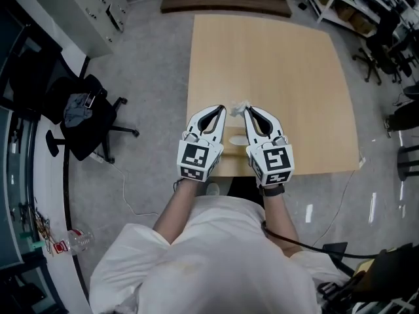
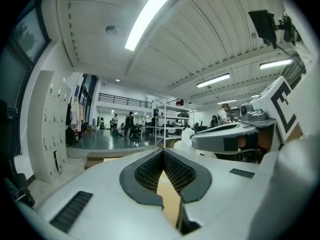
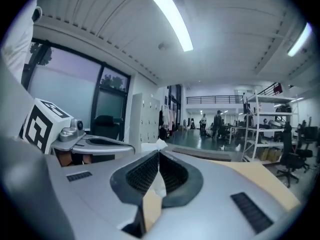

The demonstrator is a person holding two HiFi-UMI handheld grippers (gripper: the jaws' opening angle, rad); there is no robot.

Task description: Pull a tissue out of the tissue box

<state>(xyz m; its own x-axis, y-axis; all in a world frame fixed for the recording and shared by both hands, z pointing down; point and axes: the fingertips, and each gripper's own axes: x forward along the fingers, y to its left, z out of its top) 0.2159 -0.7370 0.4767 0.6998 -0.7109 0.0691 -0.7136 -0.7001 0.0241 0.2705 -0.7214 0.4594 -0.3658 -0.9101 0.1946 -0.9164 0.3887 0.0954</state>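
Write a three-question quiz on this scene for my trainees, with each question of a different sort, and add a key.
1. Multiple choice: what does the right gripper pinch? A. a white tissue B. a bottle C. nothing
2. True or false: the left gripper grips the white tissue too.
3. Fill in: in the head view, on the floor left of the table, stands a black office ____.

Key: 1 A. 2 false; its jaws are together with nothing between them. 3 chair.
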